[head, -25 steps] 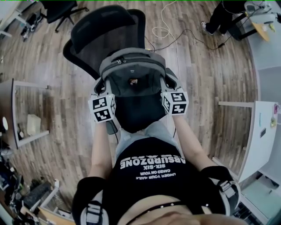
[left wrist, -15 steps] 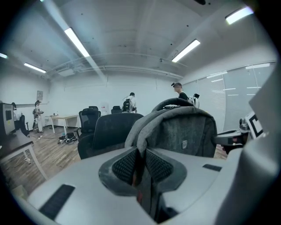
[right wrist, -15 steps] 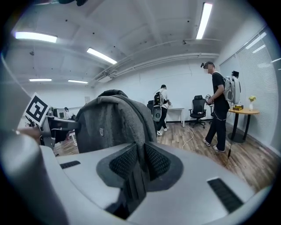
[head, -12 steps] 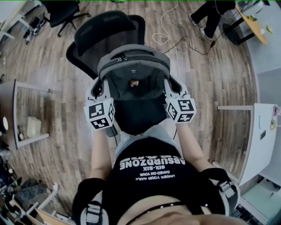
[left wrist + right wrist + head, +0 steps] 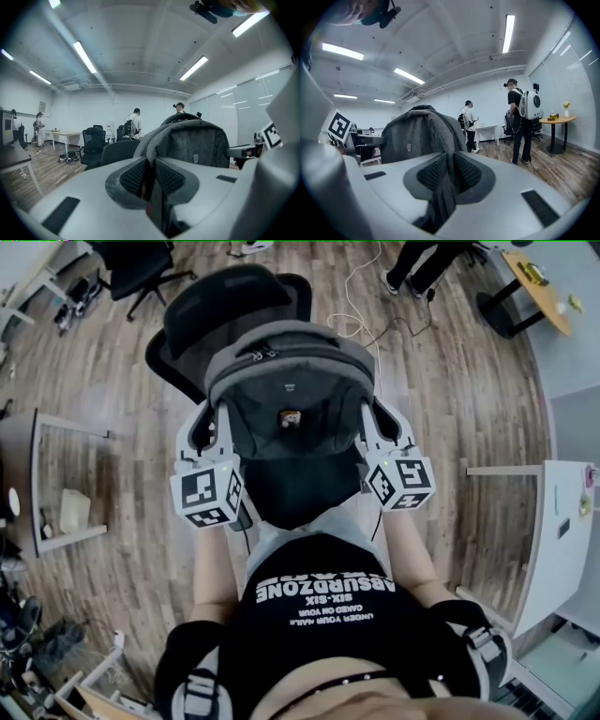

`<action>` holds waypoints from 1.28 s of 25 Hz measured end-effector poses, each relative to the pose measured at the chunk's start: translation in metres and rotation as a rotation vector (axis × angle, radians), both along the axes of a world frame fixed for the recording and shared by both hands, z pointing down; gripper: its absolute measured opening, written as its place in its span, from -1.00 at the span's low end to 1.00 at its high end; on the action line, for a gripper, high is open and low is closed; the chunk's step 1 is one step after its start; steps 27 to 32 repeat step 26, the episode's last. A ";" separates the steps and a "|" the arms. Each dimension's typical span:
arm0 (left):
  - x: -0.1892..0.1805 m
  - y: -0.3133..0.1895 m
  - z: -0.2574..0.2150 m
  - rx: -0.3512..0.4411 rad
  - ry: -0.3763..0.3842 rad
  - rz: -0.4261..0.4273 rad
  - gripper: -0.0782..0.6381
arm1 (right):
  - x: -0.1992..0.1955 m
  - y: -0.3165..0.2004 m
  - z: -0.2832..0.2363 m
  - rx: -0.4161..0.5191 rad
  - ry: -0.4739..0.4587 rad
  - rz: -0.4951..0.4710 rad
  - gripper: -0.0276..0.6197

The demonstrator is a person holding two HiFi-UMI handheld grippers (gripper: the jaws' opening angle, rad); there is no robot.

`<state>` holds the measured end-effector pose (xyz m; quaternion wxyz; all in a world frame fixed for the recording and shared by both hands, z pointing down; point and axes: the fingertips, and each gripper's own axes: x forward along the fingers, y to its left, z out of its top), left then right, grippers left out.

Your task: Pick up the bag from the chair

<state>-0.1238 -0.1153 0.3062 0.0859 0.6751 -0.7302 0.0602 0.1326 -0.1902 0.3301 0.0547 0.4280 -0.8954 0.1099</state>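
The grey bag (image 5: 286, 371) is held over the black chair (image 5: 234, 301); its side fabric is clenched between the fingers of the left gripper (image 5: 216, 423) and of the right gripper (image 5: 364, 420).

Round table (image 5: 544, 296) on wooden floor (image 5: 469, 399)

Bag (image 5: 286, 381): rose toward the camera, covered more of the chair (image 5: 234, 292) | left gripper (image 5: 221, 420), right gripper (image 5: 362, 420): rose alongside, drifted outward in head view | background person (image 5: 417, 263): stepped left along top edge.
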 end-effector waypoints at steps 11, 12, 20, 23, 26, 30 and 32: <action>-0.004 0.009 -0.005 0.019 -0.005 0.005 -0.59 | -0.004 0.011 0.000 0.001 -0.001 -0.001 -0.73; -0.005 0.010 -0.005 0.019 -0.004 0.005 -0.59 | -0.005 0.012 0.000 0.000 -0.001 -0.001 -0.73; -0.010 0.011 0.000 0.010 0.009 0.005 -0.60 | -0.010 0.012 0.002 -0.004 0.003 -0.008 -0.73; -0.011 0.010 -0.002 0.006 0.011 0.004 -0.60 | -0.011 0.011 0.001 -0.008 0.007 -0.010 -0.73; -0.015 0.009 -0.003 0.006 0.015 0.003 -0.61 | -0.015 0.009 0.000 -0.011 0.011 -0.012 -0.73; -0.015 0.009 -0.003 0.006 0.015 0.003 -0.61 | -0.015 0.009 0.000 -0.011 0.011 -0.012 -0.73; -0.015 0.009 -0.003 0.006 0.015 0.003 -0.61 | -0.015 0.009 0.000 -0.011 0.011 -0.012 -0.73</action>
